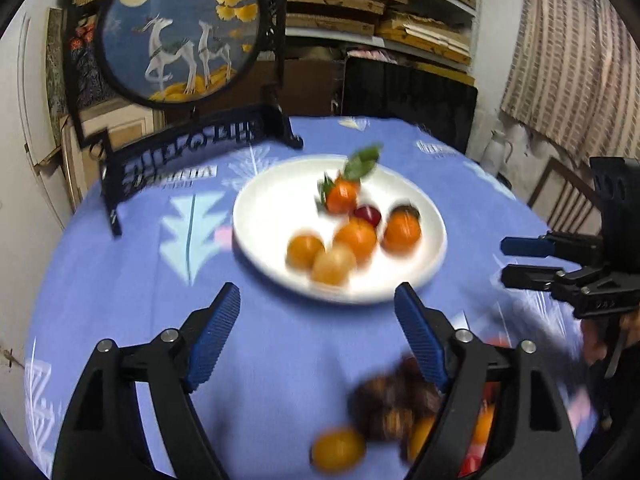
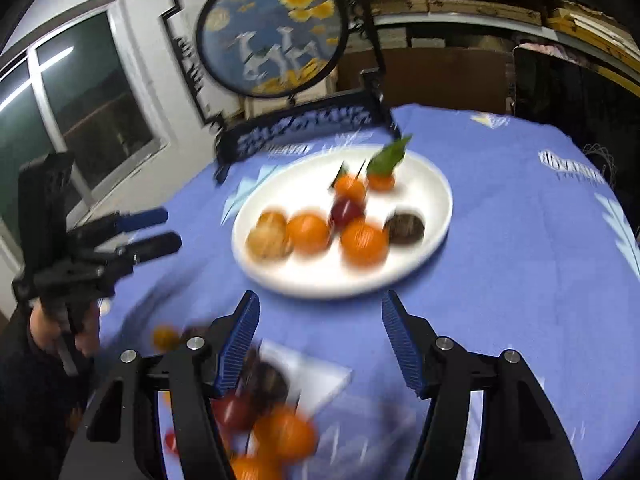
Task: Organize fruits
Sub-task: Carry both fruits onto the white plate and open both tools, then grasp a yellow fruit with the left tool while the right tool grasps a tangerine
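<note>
A white plate [image 1: 272, 200] [image 2: 434, 196] sits mid-table on the blue cloth. It holds several oranges [image 1: 356, 238] [image 2: 364, 244], two of them with green leaves, a red plum [image 1: 368, 214] [image 2: 346, 212], a dark fruit [image 2: 406, 226] and a tan fruit [image 1: 334, 264] [image 2: 268, 236]. Loose fruit lies blurred near the front edge: a dark brown cluster [image 1: 392, 404], a yellow-orange fruit [image 1: 338, 450], a red one [image 2: 236, 408] and an orange one [image 2: 284, 434]. My left gripper [image 1: 316, 300] [image 2: 168, 228] is open just short of the plate, nothing between its fingers. My right gripper [image 2: 320, 304] [image 1: 506, 260] is open too, empty, beside the loose fruit.
A round painted deer screen in a black stand [image 1: 180, 32] [image 2: 272, 40] stands at the table's far left, behind the plate. Shelves of flat boxes [image 1: 380, 0] and a dark panel lie beyond the table. A window [image 2: 80, 92] is on the left wall; a hand [image 2: 86, 332] holds the left gripper.
</note>
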`<state>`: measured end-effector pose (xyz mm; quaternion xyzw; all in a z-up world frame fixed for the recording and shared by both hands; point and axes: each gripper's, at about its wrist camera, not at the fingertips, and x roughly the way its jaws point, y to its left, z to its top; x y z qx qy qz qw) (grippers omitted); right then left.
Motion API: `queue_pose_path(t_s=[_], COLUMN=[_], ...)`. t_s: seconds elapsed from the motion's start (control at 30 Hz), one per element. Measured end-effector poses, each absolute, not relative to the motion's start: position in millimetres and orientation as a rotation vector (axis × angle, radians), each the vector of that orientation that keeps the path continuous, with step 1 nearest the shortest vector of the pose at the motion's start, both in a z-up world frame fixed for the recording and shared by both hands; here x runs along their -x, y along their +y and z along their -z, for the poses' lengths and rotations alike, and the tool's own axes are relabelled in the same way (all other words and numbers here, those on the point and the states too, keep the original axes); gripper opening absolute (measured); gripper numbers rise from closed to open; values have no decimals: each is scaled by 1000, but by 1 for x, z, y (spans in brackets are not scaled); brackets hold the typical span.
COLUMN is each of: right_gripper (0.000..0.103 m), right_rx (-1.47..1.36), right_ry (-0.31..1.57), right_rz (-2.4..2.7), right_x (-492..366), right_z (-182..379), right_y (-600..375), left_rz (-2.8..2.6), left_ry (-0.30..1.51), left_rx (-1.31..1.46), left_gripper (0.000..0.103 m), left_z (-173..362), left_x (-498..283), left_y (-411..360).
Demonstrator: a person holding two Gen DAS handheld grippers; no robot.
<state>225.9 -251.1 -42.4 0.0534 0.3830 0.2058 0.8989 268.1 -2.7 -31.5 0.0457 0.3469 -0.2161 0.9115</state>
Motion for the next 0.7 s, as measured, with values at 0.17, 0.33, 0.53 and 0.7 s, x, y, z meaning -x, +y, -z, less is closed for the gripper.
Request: queue_pose_path(t_s=[0.17, 0.33, 0.53, 0.7], right_gripper=[61, 53, 47, 41], right_rx=[-60, -91, -61, -152], right_ry=[835, 886, 905, 879], right_rz=[-462, -456, -476, -489], right_x=[-162, -141, -137, -133], right_z=[60, 80, 96, 96], right_y=[-245, -242, -221, -234], left_rz=[424, 400, 385, 401], left_ry=[739, 779, 803, 805], left_rx=[-127, -120, -121, -155], left_gripper=[77, 77, 77, 77], left_z=[50, 69, 79, 80], left_x=[-220, -195, -186, -182], left_y=[18, 30, 29, 20])
